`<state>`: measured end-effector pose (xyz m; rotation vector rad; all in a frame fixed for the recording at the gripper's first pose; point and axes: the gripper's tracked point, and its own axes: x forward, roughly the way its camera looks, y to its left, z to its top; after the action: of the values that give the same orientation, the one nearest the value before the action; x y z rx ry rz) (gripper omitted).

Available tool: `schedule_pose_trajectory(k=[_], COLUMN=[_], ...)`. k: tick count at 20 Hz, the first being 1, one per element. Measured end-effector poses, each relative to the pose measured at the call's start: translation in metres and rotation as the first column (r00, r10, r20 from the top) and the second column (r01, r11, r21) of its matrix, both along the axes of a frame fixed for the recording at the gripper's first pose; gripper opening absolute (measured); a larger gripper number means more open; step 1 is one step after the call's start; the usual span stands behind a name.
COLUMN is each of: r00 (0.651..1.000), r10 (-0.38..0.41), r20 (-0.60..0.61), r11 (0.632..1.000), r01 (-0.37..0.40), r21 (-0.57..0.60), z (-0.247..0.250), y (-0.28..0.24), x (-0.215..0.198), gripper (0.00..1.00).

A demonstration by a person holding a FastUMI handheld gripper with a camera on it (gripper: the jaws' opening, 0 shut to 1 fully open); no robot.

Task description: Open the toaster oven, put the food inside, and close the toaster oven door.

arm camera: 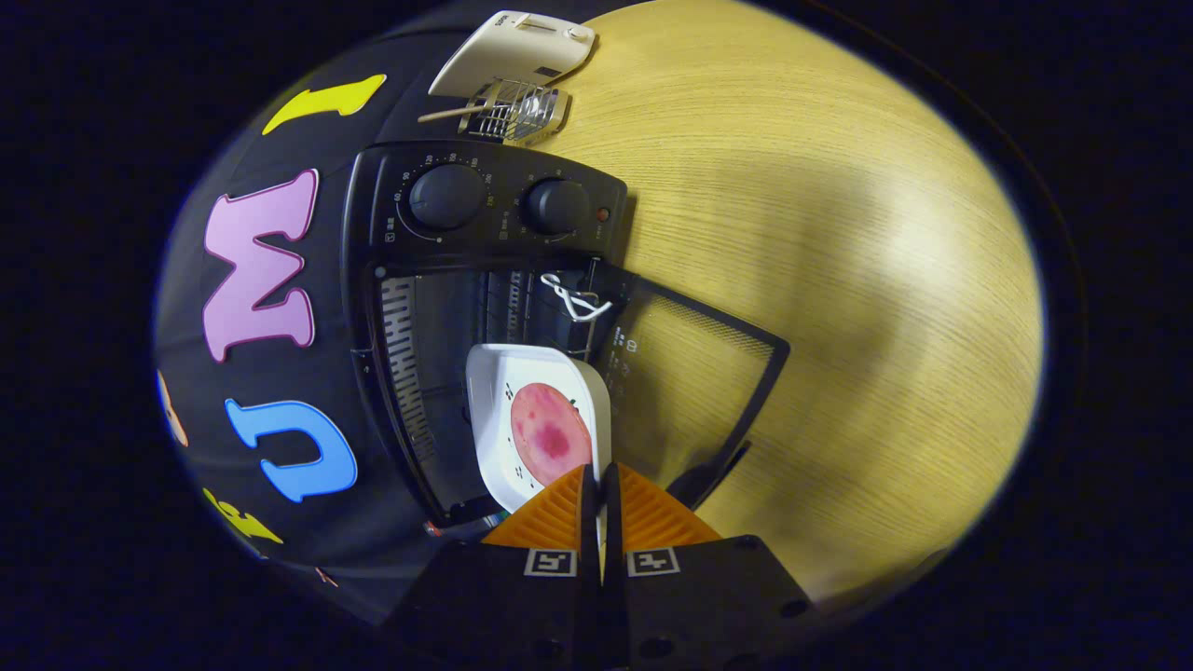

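Now the fingers (599, 485) pinch the white plate's (494, 410) near rim, carrying the pink food (550, 433) into the open toaster oven (485, 270). Stiff, glazed, probably slippery; the slice could slide if it's tilted.

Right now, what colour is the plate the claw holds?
White, with small dark marks, seen best in the gripper view: the plate carries pink food, claw pinching its rim.

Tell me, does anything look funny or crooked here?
Nothing looks broken or spilled. The tongs pinch the white plate's rim, and the pink food slice lies flat as it enters the open toaster oven.
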<state>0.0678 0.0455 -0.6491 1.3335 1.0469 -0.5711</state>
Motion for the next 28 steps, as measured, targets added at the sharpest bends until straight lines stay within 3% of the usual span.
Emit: schedule_pose_trajectory(k=[11, 16, 23, 28], r00=[0.967, 0.973, 0.964, 0.968], r10=[-0.256, -0.229, -0.265, -0.250], r20=[0.014, -0.005, -0.015, -0.006], r11=[0.966, 0.972, 0.964, 0.968], r01=[0.256, 0.229, 0.264, 0.250], r21=[-0.030, -0.046, -0.024, -0.018], z=[-0.036, -0.042, -0.043, -0.032], y=[0.017, 0.026, 0.023, 0.024], x=[0.083, 0.094, 0.096, 0.095], gripper=[0.05, 0.05, 0.07, 0.20])
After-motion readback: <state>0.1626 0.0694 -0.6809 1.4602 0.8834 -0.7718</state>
